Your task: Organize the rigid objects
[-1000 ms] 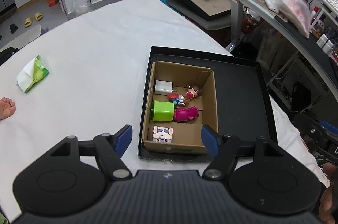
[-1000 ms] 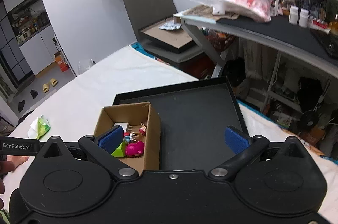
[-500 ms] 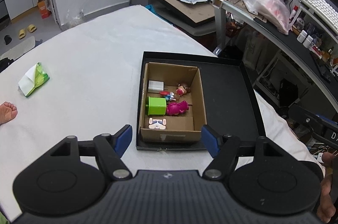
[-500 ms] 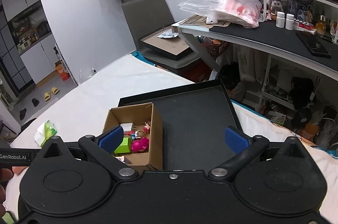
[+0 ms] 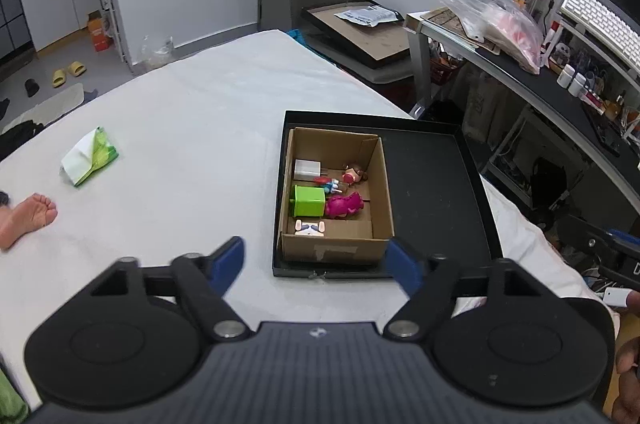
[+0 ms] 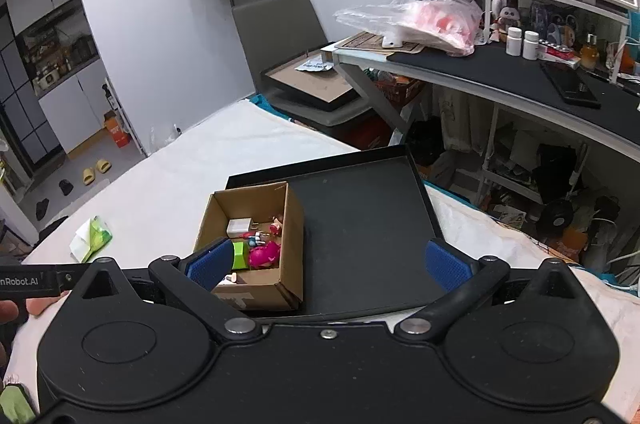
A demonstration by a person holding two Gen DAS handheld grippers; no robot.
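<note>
Left wrist view: white sheet-covered surface [image 5: 192,127], black tray [image 5: 436,191] mid-frame with the cardboard box [image 5: 380,183] in its left half, toys inside. Left gripper [image 5: 318,262] spread wide, holding nothing. A bare foot [image 5: 28,220] is cut off at the left edge. Right wrist view: right gripper [image 6: 328,266] also wide open and empty; its left pad [image 6: 210,266] hides part of the box's contents. Cluttered desk [image 6: 520,71] upper right.

Left gripper [image 5: 318,262] and right gripper [image 6: 330,262] both spread wide, apparently empty
</note>
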